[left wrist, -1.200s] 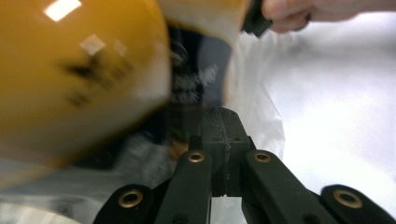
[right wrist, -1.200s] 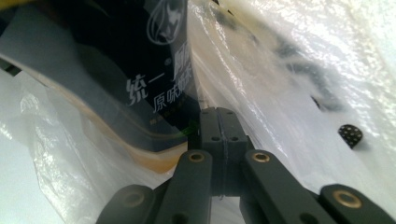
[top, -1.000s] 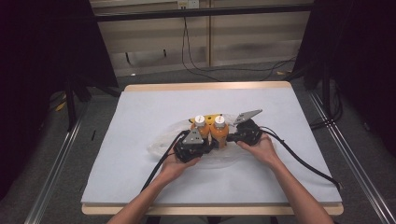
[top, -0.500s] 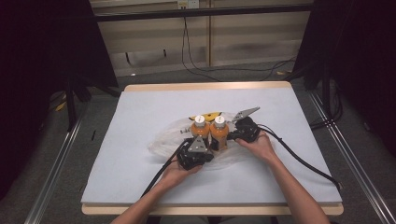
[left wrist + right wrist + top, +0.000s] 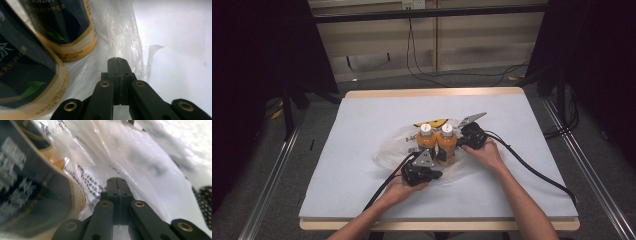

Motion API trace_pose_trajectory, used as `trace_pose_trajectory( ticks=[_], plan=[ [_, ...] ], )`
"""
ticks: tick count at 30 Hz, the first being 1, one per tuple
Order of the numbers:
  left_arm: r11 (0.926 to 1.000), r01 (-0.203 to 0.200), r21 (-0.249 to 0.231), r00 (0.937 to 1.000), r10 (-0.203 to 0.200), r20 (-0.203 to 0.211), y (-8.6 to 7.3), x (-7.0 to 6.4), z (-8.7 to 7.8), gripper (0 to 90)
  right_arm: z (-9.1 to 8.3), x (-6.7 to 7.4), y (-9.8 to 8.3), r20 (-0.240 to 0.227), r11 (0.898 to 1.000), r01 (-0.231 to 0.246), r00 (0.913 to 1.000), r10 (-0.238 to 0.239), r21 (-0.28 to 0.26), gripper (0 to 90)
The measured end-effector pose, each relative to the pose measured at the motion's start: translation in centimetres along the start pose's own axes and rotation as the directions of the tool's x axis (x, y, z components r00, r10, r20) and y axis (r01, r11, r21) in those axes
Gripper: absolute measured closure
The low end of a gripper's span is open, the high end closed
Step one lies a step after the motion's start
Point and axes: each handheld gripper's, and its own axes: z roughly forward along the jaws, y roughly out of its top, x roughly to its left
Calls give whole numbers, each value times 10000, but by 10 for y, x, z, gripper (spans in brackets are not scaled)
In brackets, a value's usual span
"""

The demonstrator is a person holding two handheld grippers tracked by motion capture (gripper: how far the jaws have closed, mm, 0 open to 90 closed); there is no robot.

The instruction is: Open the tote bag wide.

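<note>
Both the left gripper (image 5: 430, 169) and the right gripper (image 5: 465, 136) are working with jaws clenched, seemingly pinching the clear plastic bag (image 5: 387, 150) at mid-table around the two upright orange bottles (image 5: 438, 142), so next they'll likely need to lift its edges.

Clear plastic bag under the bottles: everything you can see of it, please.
The plastic bag is thin, transparent and glossy, creased all over, with small black print on one panel in the right gripper view. It lies flattened and spread on the white table cover, and two orange bottles stand upright on it. Both claws sit low against its film beside the bottles; whether film is pinched between their jaws cannot be told.
</note>
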Motion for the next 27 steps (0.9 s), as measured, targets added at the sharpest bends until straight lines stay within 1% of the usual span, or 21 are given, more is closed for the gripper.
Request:
trace_pose_trajectory(
  ticks=[1, 2, 3, 5, 6, 7, 9, 10, 11, 12, 13, 15, 17, 18, 20, 22, 23, 24, 25, 26, 27],
  plan=[
    [10000, -10, -32, 10000, 10, 39, 0, -1, 0, 900, 2, -1, 2, -115, 10000, 19, 9999, -19, -33, 900],
    [9997, -175, 172, 9998, 173, 109, 0, -2, -2, 900, 3, -2, 3, -168, 10000, -23, 9999, 23, 22, 900],
    [9998, -174, 55, 9997, 173, 161, -1, -3, -2, 900, 3, -3, 5, -136, 10000, -24, 9999, 25, 72, 900],
    [9997, -226, 93, 9995, 224, 201, -2, -5, -3, 900, 6, -5, 7, -157, 9999, -124, 9998, 125, 92, 900],
    [9998, -222, 13, 9995, 222, 243, -2, -5, -3, 900, 8, -7, 9, -239, 10000, -35, 9997, 36, 39, 900],
    [9998, -223, 15, 9994, 222, 272, -2, -5, -3, 900, 8, -7, 10, -73, 9999, -21, 10000, 22, 152, 900],
    [9996, -299, 14, 9990, 298, 336, -3, -6, -4, 900, 12, -8, 14, -69, 9999, 80, 9999, -79, 121, 900],
    [9995, -303, 6, 9988, 302, 378, -3, -6, -4, 900, 13, -7, 17, 33, 9997, 67, 10000, -68, 224, 900],
    [9996, -283, 36, 9985, 281, 459, -3, -6, -4, 900, 14, -7, 19, 62, 9996, 78, 9999, -80, 270, 900],
    [9995, -306, 124, 9987, 301, 406, -3, -6, -5, 900, 16, -7, 21, -44, 9996, 82, 10000, -80, 282, 900],
    [9995, -290, 107, 9987, 285, 431, -4, -8, -5, 900, 19, -8, 23, -33, 9996, 132, 9999, -131, 257, 900],
    [9994, -358, 7, 9983, 358, 460, -4, -8, -5, 900, 22, -9, 27, -57, 9995, -11, 10000, 13, 315, 900],
    [9993, -369, -18, 9982, 369, 481, -4, -8, -5, 900, 24, -9, 31, 48, 9989, -100, 9999, 98, 450, 900],
    [9995, -319, 21, 9984, 318, 463, -4, -8, -5, 900, 24, -9, 32, 139, 9986, 8, 9999, -16, 535, 900],
    [9996, -271, -31, 9982, 272, 538, -5, -8, -5, 900, 25, -9, 35, 82, 9975, 91, 9999, -97, 699, 900],
    [9995, -307, -25, 9979, 308, 564, -5, -7, -5, 900, 25, -9, 36, 81, 9962, 183, 9998, -190, 857, 900],
    [9994, -349, 60, 9977, 345, 587, -5, -7, -6, 900, 25, -9, 37, 31, 9960, 253, 9997, -256, 860, 900],
    [9995, -307, -87, 9977, 312, 605, -6, -7, -5, 900, 26, -10, 38, -4, 9956, 180, 9998, -181, 916, 900],
    [9996, -288, -61, 9978, 291, 592, -6, -8, -5, 900, 26, -11, 38, -5, 9952, 168, 9999, -169, 961, 900],
    [9991, -428, 59, 9980, 425, 465, -5, -9, -6, 900, 26, -11, 39, 46, 9948, 202, 9998, -207, 997, 900],
    [9993, -376, -8, 9977, 376, 558, -5, -10, -6, 900, 26, -11, 40, 163, 9943, 244, 9995, -262, 1033, 900]
  ],
)
